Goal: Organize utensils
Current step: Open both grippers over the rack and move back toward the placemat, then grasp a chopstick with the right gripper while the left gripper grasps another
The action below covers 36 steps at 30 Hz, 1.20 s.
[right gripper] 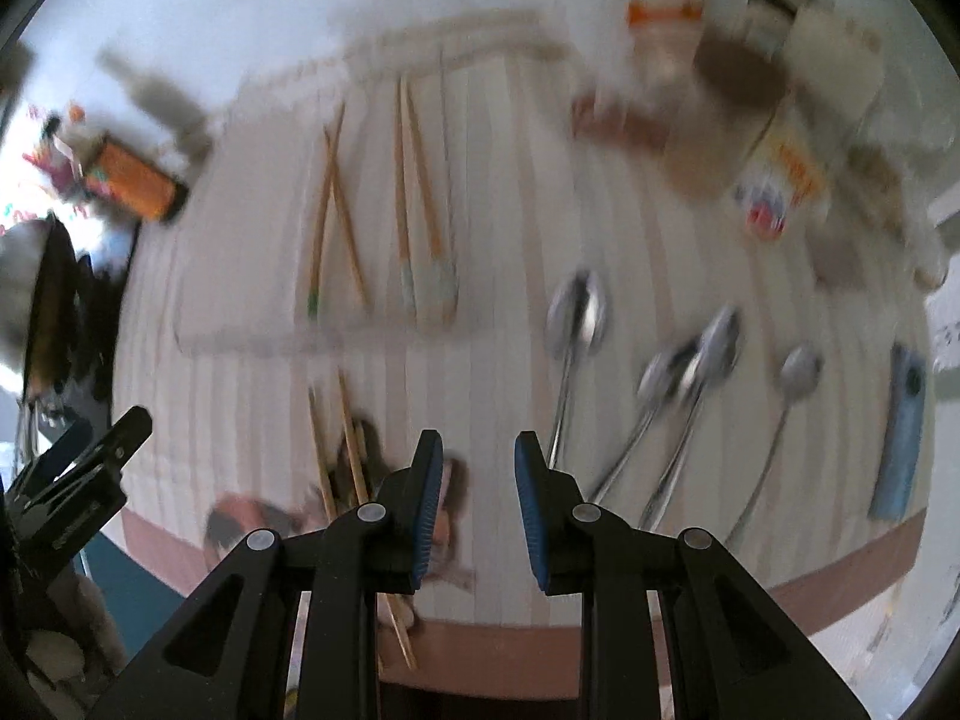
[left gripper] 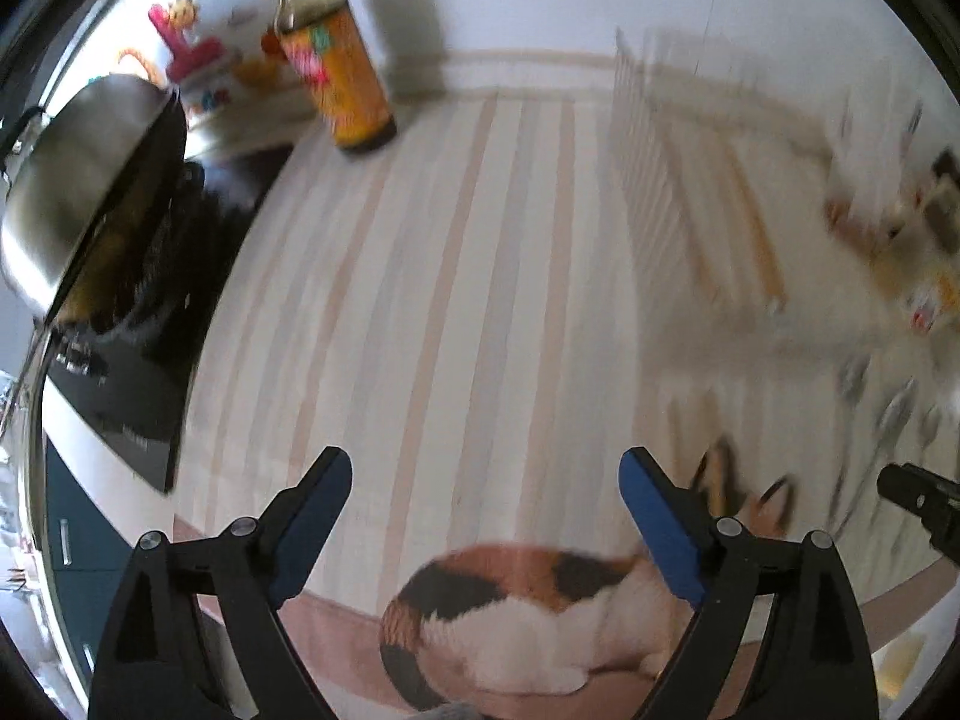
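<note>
The layout suggests sorting by kind: two pairs of chopsticks (right gripper: 372, 204) lie ahead of the right gripper (right gripper: 479, 504), apparently inside a clear tray (right gripper: 252, 336) whose near rim crosses the striped surface (right gripper: 480, 240), while a loose pair of chopsticks (right gripper: 336, 444) lies just left of the right fingers, crossing the printed cat at the cloth's near edge, so it probably still awaits its place. The spoons (right gripper: 660, 372) lie scattered ahead and to the right of those fingers, bowls away and handles toward them, one handle ending just beside the right-hand pad; blur keeps me from counting them surely. Further right lies a blue flat object (right gripper: 900, 438), and jars and packets crowd the far right corner, seemingly pushed out of the working area. The right fingers (right gripper: 429, 504) stand a little apart, with only striped cloth showing between them, nothing gripped or touched. In the left wrist view the left gripper (left gripper: 486, 516) has its fingers (left gripper: 657, 528) spread wide over bare cloth and the cat print (left gripper: 528, 606), holding nothing; a sauce bottle (left gripper: 336, 66) stands far ahead of them to the left, beside a steel pot (left gripper: 84, 180) on a black cooktop. Both point steeply down, likely readying to pick up a piece.
</note>
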Available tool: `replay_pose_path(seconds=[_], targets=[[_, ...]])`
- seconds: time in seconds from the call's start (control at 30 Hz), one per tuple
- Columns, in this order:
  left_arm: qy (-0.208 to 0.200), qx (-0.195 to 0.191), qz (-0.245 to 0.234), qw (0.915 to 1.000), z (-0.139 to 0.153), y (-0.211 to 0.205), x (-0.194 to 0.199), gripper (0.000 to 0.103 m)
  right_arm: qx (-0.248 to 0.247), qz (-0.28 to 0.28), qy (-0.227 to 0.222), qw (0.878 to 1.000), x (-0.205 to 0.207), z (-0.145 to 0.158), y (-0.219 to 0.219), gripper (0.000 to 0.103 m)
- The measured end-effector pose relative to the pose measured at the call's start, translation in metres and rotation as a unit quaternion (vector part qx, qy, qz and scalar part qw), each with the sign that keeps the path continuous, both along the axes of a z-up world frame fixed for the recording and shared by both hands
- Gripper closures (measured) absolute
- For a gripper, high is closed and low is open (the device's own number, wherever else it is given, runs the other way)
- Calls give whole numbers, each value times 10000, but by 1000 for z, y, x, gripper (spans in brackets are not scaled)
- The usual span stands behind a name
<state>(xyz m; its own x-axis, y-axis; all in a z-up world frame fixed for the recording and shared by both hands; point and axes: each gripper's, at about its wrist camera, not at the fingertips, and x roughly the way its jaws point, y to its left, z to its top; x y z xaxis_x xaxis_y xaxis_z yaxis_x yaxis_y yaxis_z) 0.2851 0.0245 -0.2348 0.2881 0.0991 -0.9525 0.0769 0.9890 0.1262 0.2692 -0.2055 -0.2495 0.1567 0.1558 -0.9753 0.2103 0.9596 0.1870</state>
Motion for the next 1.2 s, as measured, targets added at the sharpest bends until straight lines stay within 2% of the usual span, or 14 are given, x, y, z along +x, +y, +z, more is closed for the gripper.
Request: replay_pose_path(seconds=[0.17,0.23,0.4,0.57,0.6,0.63,0.67,0.93,1.13,1.2], targets=[[185,427,46,9989,-31,12,-25,12,-73,482,473,9977,-23,-53,53,76],[209,605,78,9979,-38,18,-33,12,-167,655,498,9965,-26,-63,72,76],[263,802,328,9959,-45,39,-44,12,-595,1097,425,9913,-26,-73,112,77],[287,839,451,9950,-45,49,-51,12,-964,1335,420,9855,-29,-81,126,78],[296,821,456,9951,-46,48,-53,12,-973,1348,409,9852,-30,-81,127,80],[309,799,454,9953,-46,47,-54,12,-999,1348,418,9849,-30,-82,128,91],[317,760,432,9957,-46,44,-54,12,-1054,1333,443,9845,-31,-82,127,96],[281,493,-13,9984,-42,3,-51,12,-1159,771,614,9884,-50,-87,71,96],[428,201,-492,9977,-47,-38,-51,12,-1140,314,713,9904,-68,-90,36,96],[593,41,-588,9965,-52,-51,-49,13,-1132,206,710,9908,-74,-90,28,96]])
